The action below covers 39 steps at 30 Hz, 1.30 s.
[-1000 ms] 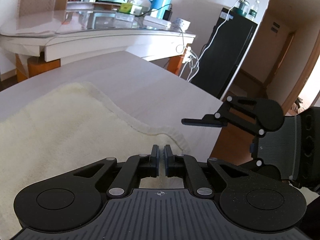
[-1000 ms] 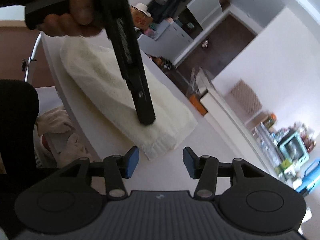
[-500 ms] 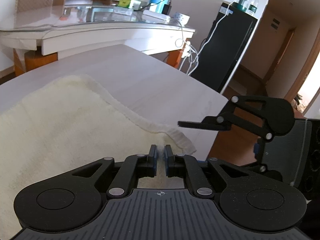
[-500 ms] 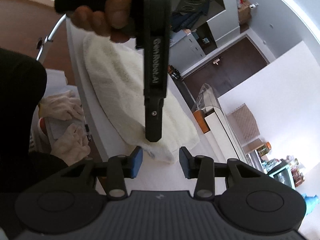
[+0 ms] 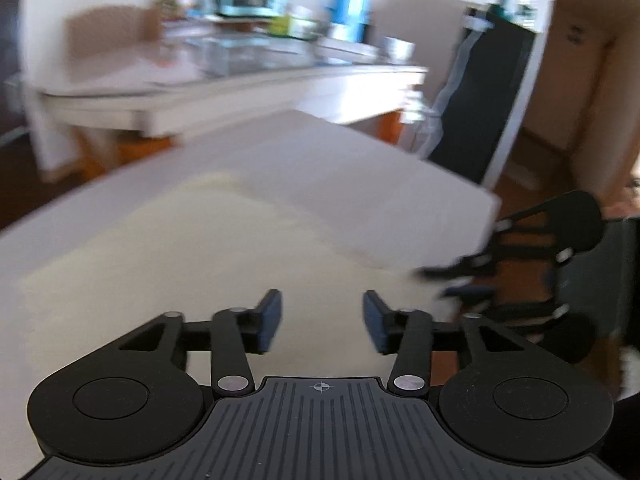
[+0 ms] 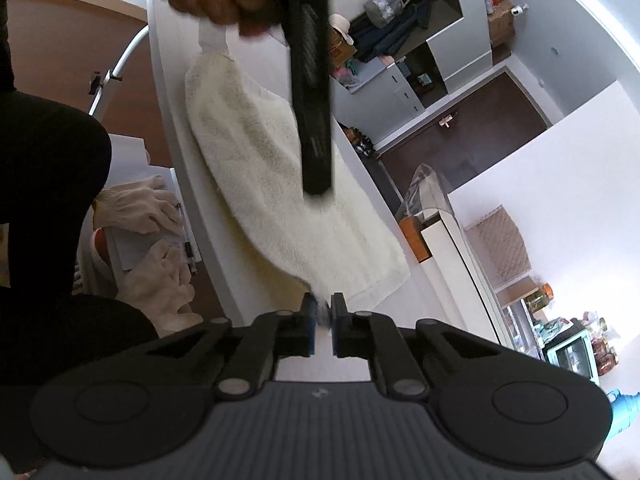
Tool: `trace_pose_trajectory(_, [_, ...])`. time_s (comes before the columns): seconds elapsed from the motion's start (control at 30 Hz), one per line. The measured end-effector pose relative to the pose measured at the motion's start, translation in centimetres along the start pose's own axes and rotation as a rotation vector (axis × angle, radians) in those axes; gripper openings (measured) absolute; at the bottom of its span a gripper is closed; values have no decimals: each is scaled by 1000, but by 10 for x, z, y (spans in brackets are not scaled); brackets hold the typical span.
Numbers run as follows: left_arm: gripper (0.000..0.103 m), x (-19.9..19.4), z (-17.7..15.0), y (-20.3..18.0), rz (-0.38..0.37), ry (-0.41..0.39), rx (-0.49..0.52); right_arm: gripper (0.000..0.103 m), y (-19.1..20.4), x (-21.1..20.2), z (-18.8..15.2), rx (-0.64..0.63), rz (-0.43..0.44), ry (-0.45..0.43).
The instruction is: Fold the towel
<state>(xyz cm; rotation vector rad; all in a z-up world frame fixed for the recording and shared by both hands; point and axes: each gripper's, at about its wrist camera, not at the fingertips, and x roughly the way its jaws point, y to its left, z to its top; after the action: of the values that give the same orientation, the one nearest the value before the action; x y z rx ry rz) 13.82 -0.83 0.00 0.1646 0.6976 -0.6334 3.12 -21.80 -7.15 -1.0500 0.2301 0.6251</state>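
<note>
I am pinching the near corner of the towel (image 6: 280, 184) in my right tongs (image 6: 322, 312); a tuft of cream pile is showing between the pressed-together pads, so the grip looks real but shallow. The towel is lying lengthwise on the white surface (image 6: 172, 128), close along its near edge, apparently already doubled over. My left tongs (image 5: 322, 318) are opening above the cloth with nothing between the pads, and from the right wrist view their dark body is hanging over the middle of the towel.

To do this fold well, I am thinking the right corner needs both layers in the bite, not just the fringe, or the top layer will peel away as I lift. I am judging that the left tongs should go for the matching corner on the same short end, so the two corners rise together and the edge stays straight. Lifting low and carrying the end across evenly should keep the cloth from dragging off the surface edge, which is close. The left wrist view is blurred, so I cannot tell exactly where that corner lies.
</note>
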Motion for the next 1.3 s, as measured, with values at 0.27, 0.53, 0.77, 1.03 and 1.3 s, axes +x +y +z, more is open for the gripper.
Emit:
trace_pose_trajectory(0.27, [69, -78, -56, 36, 273, 75, -1, 8, -4, -3, 4, 28, -12, -5])
trace_pose_trajectory(0.53, [71, -75, -71, 35, 307, 58, -34, 8, -16, -5, 9, 109, -36, -2])
trace_pose_trajectory(0.77, [71, -50, -66, 35, 277, 50, -36, 8, -21, -7, 9, 118, -40, 19])
trace_pose_trajectory(1.03, [75, -66, -81, 24, 282, 136, 27, 8, -22, -7, 7, 121, -38, 24])
trace_pose_trajectory(1.3, [80, -78, -74, 20, 342, 51, -7, 8, -16, -7, 9, 80, -25, 10])
